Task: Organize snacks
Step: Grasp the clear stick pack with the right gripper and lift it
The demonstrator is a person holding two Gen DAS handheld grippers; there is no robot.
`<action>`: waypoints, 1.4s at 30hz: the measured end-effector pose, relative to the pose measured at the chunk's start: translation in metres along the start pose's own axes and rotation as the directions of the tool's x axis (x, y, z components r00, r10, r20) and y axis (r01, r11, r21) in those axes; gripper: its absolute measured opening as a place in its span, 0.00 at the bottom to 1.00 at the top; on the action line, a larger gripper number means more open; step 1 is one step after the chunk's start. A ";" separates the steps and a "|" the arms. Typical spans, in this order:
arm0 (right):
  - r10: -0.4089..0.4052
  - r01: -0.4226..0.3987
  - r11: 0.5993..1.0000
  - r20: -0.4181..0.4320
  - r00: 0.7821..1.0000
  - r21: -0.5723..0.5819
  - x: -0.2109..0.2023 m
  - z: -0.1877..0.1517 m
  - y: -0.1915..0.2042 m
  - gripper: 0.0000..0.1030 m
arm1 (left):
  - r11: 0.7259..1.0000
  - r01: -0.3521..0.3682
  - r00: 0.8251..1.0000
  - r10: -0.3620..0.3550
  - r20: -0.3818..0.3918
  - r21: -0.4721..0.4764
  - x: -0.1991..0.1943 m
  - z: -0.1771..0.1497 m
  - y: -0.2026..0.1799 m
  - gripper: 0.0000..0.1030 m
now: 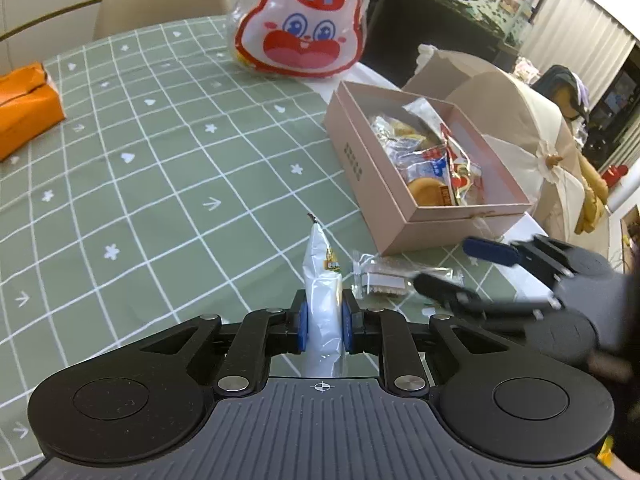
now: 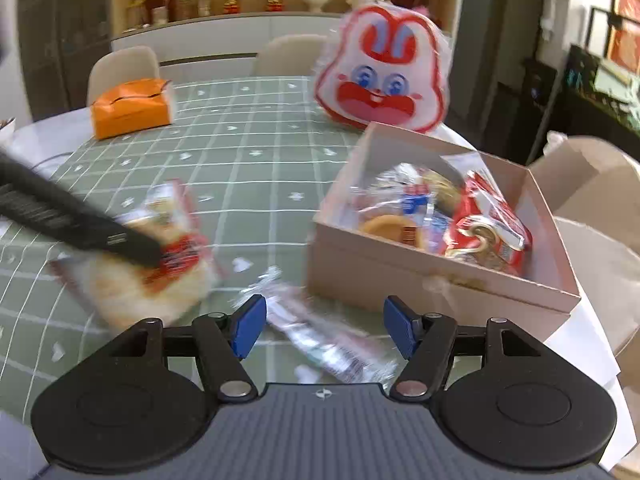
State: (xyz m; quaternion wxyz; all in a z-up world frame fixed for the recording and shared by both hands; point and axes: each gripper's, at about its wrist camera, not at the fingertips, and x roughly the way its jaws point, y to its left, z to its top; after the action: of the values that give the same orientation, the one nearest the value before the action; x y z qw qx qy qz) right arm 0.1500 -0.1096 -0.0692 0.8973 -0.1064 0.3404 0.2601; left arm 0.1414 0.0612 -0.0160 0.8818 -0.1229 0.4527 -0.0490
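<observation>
My left gripper [image 1: 324,326] is shut on a white snack packet [image 1: 322,280], seen edge-on and held above the green checked tablecloth. In the right wrist view the same packet [image 2: 160,256] shows as a red and white bread pack under the left gripper's finger [image 2: 80,220]. My right gripper [image 2: 324,328] is open, just above a clear-wrapped wafer bar [image 2: 320,332] lying on the cloth; the bar also shows in the left wrist view [image 1: 396,276], beside the right gripper [image 1: 460,268]. A pink box [image 1: 380,188] holding several wrapped snacks stands to the right, also seen in the right wrist view [image 2: 440,276].
A rabbit-face bag [image 1: 304,20] stands at the far side of the table [image 2: 384,84]. An orange tissue pack [image 1: 24,104] lies at the left [image 2: 132,108]. The box lid with a bow [image 1: 520,136] sits behind the box. Chairs stand beyond the table.
</observation>
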 end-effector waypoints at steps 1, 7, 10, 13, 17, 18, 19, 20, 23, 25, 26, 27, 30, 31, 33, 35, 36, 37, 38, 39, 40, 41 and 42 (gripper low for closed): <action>0.015 -0.015 1.000 -0.020 1.000 0.019 0.006 0.002 -0.006 0.64 | 1.000 0.000 1.000 0.000 0.001 -0.001 -0.003 -0.001 0.000 0.20; 0.057 -0.046 0.993 -0.102 0.993 0.105 0.028 -0.003 -0.011 0.64 | 1.000 -0.012 1.000 0.012 0.000 -0.013 -0.019 -0.009 0.001 0.20; 0.125 -0.107 0.982 -0.113 0.986 0.154 0.025 -0.007 -0.002 0.64 | 1.000 -0.018 1.000 0.018 -0.006 -0.021 -0.024 -0.014 0.005 0.20; 0.183 -0.165 0.976 -0.123 0.975 0.145 0.016 -0.011 0.017 0.64 | 0.999 -0.019 1.000 0.018 -0.011 -0.042 -0.031 -0.020 0.010 0.20; 0.084 -0.072 0.994 -0.148 0.985 0.085 0.013 -0.009 0.042 0.64 | 0.995 -0.026 1.000 0.025 -0.013 -0.092 -0.040 -0.031 0.020 0.20; 0.054 -0.043 0.996 -0.156 0.986 0.076 0.014 -0.008 0.047 0.64 | 0.994 -0.028 1.000 0.026 -0.016 -0.104 -0.042 -0.034 0.022 0.20; 0.028 -0.017 0.997 -0.160 0.987 0.071 0.014 -0.008 0.050 0.64 | 0.993 -0.031 0.999 0.029 -0.021 -0.116 -0.042 -0.037 0.025 0.20; 0.011 0.000 0.998 -0.161 0.987 0.068 0.014 -0.007 0.052 0.64 | 0.992 -0.034 0.999 0.031 -0.027 -0.125 -0.043 -0.039 0.026 0.20; -0.024 0.034 0.997 -0.152 0.988 0.068 0.013 -0.005 0.052 0.64 | 0.989 -0.035 0.998 0.029 -0.050 -0.143 -0.040 -0.045 0.028 0.20; -0.027 0.036 0.997 -0.139 0.990 0.068 0.013 -0.003 0.050 0.64 | 0.988 -0.036 0.998 0.027 -0.065 -0.150 -0.037 -0.046 0.026 0.20; -0.023 0.032 0.997 -0.138 0.990 0.067 0.014 -0.002 0.048 0.64 | 0.988 -0.036 0.997 0.026 -0.070 -0.151 -0.036 -0.046 0.025 0.20; -0.018 0.028 0.997 -0.138 0.990 0.068 0.014 -0.003 0.046 0.64 | 0.988 -0.035 0.997 0.024 -0.073 -0.152 -0.035 -0.046 0.023 0.20; -0.004 0.015 0.997 -0.148 0.989 0.072 0.021 -0.003 0.040 0.64 | 0.988 -0.033 0.997 0.021 -0.080 -0.153 -0.033 -0.045 0.018 0.20; -0.001 0.012 0.997 -0.151 0.989 0.073 0.023 -0.003 0.038 0.64 | 0.987 -0.034 0.996 0.021 -0.082 -0.154 -0.032 -0.046 0.017 0.20; 0.005 0.006 0.997 -0.156 0.988 0.074 0.027 -0.003 0.034 0.64 | 0.987 -0.037 0.996 0.023 -0.086 -0.159 -0.032 -0.048 0.015 0.20; 0.013 -0.002 0.997 -0.153 0.988 0.074 0.029 -0.003 0.032 0.64 | 0.985 -0.041 0.996 0.026 -0.089 -0.165 -0.032 -0.048 0.013 0.20; 0.016 -0.005 0.997 -0.152 0.988 0.072 0.029 -0.002 0.032 0.64 | 0.985 -0.042 0.996 0.027 -0.090 -0.168 -0.032 -0.049 0.013 0.20; 0.018 -0.008 0.998 -0.150 0.989 0.069 0.030 -0.002 0.032 0.64 | 0.984 -0.043 0.996 0.028 -0.090 -0.171 -0.033 -0.049 0.014 0.20; 0.020 -0.010 0.998 -0.149 0.989 0.067 0.030 -0.002 0.032 0.64 | 0.984 -0.044 0.996 0.029 -0.089 -0.173 -0.034 -0.050 0.013 0.20; 0.023 -0.014 0.998 -0.148 0.989 0.065 0.031 -0.002 0.032 0.64 | 0.984 -0.044 0.996 0.029 -0.089 -0.174 -0.034 -0.050 0.013 0.20; 0.031 -0.022 0.998 -0.146 0.989 0.064 0.031 -0.002 0.032 0.64 | 0.984 -0.043 0.996 0.028 -0.088 -0.175 -0.035 -0.051 0.013 0.20; 0.041 -0.032 0.997 -0.145 0.989 0.064 0.030 -0.002 0.032 0.64 | 0.984 -0.040 0.996 0.025 -0.087 -0.176 -0.035 -0.052 0.013 0.20; 0.052 -0.043 0.997 -0.143 0.988 0.064 0.030 -0.002 0.033 0.64 | 0.984 -0.036 0.996 0.021 -0.087 -0.176 -0.036 -0.052 0.012 0.20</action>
State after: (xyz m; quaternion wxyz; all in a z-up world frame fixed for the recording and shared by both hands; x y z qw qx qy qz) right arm 0.1503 -0.0709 -0.0908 0.8666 -0.0899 0.4148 0.2625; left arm 0.0777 0.0712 -0.0205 0.8479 -0.1922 0.4940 -0.0008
